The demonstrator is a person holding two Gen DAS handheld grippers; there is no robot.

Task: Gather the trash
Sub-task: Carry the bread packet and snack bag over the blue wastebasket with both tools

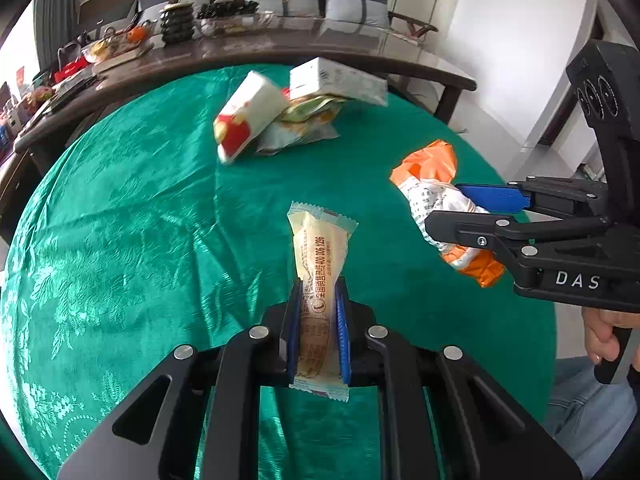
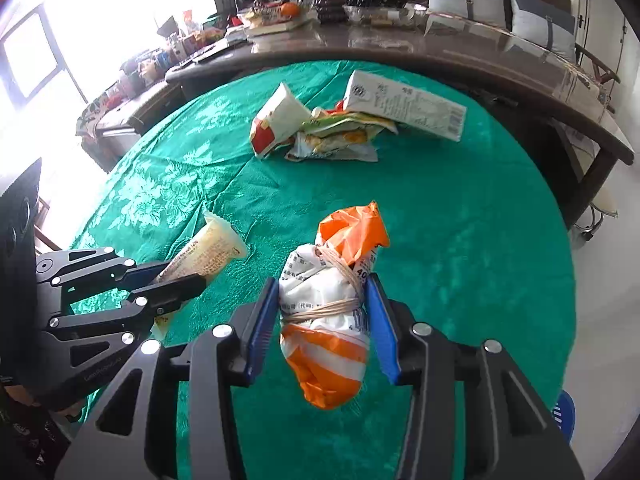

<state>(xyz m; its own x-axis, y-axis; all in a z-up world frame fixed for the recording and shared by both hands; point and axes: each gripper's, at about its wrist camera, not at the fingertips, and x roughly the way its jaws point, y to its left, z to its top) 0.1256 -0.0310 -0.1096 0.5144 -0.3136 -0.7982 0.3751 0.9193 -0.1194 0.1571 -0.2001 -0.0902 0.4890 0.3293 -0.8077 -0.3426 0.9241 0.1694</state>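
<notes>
Wrappers feel light and crushable; my left tongs [image 1: 318, 320] clamp the yellow wrapper [image 1: 318, 248] mid-length; right tongs [image 2: 324, 316] pinch the orange bundle [image 2: 332, 312] at its banded waist.

A pale yellow snack wrapper [image 1: 316, 276] is pinched lengthwise, lifted off the green bench. An orange-and-white bag bundle [image 2: 332, 312], tied with rubber bands, hangs gripped. Behind lie a red-and-white pack [image 2: 276, 124], crumpled wrappers [image 2: 340, 136] and a white carton [image 2: 404, 104].
</notes>
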